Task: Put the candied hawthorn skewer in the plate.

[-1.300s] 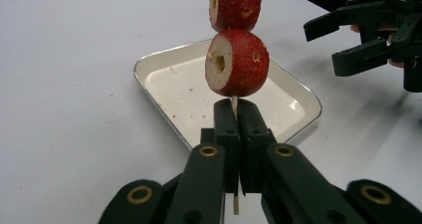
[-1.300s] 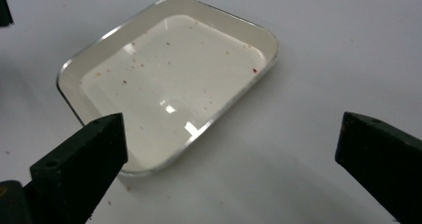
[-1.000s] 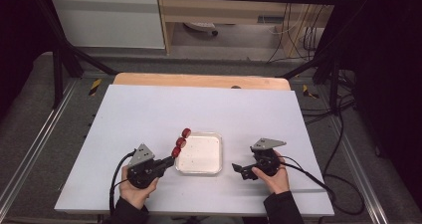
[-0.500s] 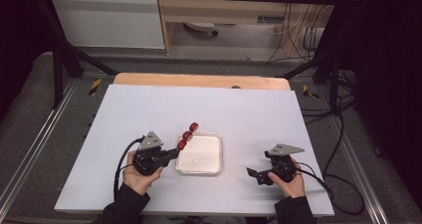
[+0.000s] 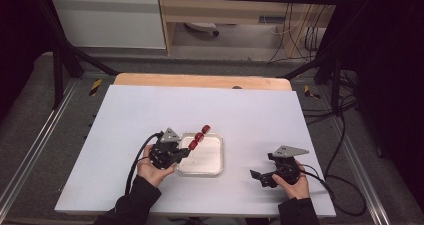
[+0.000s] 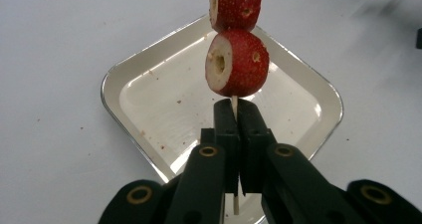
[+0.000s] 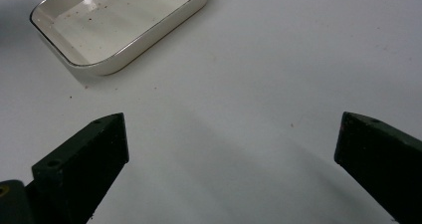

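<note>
Table: one white table (image 5: 150,115) with all the things on it.
Tray: one white square tray (image 5: 212,166) with a thin shiny rim, in the middle of the table; small red crumbs lie inside.
Fruit stick: one thin wooden stick (image 6: 234,106) with three red fruit pieces (image 5: 199,137) in a row on it, held up over the tray's far left corner.
Left claw (image 6: 234,115): one, squeezed tight on the bare end of the stick.
Right claw (image 7: 231,149): one, spread wide with nothing in it, over bare table, apart from the tray on its right.
</note>
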